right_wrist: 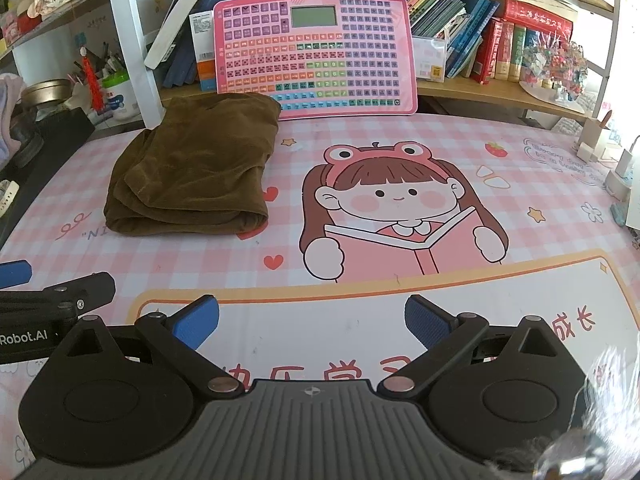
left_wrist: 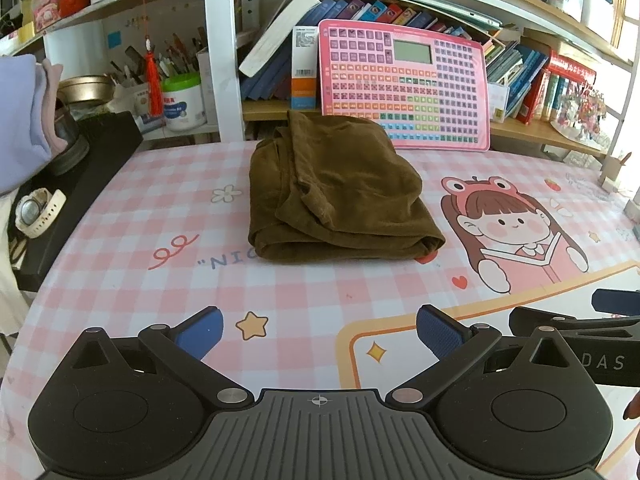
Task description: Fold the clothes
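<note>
Brown garment (left_wrist: 340, 192) folded, well beyond spread jaws.

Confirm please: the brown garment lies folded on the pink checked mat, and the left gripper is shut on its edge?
Not quite. The left gripper is open and apart from the brown garment, as the left wrist view shows. The garment does lie folded on the pink checked mat.

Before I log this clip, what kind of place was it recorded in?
Most likely a child's study desk at home. Shelves of books line the back, a pink learning keyboard leans against them, and a cartoon desk mat covers the surface where the folded brown garment lies.
</note>
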Demonstrator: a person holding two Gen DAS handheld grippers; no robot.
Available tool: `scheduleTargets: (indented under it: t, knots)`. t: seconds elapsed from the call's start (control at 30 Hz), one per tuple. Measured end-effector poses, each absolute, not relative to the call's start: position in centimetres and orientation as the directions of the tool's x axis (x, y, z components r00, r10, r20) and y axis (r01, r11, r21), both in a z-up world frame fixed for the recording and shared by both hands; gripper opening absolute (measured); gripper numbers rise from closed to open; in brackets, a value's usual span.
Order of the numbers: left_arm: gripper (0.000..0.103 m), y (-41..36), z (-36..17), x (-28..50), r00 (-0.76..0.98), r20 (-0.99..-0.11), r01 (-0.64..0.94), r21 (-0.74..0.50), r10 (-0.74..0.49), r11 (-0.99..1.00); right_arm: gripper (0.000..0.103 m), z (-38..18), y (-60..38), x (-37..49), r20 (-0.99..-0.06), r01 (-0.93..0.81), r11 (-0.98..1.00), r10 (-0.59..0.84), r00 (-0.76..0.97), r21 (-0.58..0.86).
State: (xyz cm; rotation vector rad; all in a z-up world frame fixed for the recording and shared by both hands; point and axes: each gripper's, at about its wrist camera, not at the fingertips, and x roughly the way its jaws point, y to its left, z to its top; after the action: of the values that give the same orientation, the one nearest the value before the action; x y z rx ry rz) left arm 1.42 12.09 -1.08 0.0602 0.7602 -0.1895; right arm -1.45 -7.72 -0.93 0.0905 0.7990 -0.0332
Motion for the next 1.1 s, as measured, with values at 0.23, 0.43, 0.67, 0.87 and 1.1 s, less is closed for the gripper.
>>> scheduleTargets:
  t: [0.23, 0.43, 0.67, 0.87, 1.1]
  knots:
    - [0.103, 11.98, -1.05, 1.36, 0.710, -0.689, 0.191, -0.010, -0.145, 0.982, 0.100, -0.92, -7.74, -1.48, -0.715, 0.064, 0.996, 0.005, 0.699, 0.069]
    - [0.103, 11.95, -1.06, 1.35, 0.709, -0.690, 0.191, -0.011, -0.146, 0.981, 0.100, -0.89, -7.75, -1.53, -0.718, 0.063, 0.996, 0.005, 0.696, 0.069]
    - [0.103, 12.06, -1.09, 1.40, 0.707, -0.693, 0.188, -0.013, -0.144, 0.982, 0.100, -0.93, -7.72, -1.44, -0.721, 0.062, 0.996, 0.007, 0.693, 0.069]
    - [0.103, 12.06, -1.19, 1.53, 0.701, -0.699, 0.191, -0.013, -0.145, 0.982, 0.100, -1.15, -7.60, -1.31, -0.729, 0.058, 0.996, 0.009, 0.685, 0.066]
    - [0.103, 12.09, -1.46, 1.63, 0.691, -0.709, 0.186, -0.010, -0.138, 0.982, 0.101, -1.28, -7.49, -1.16, -0.732, 0.055, 0.996, 0.010, 0.681, 0.064]
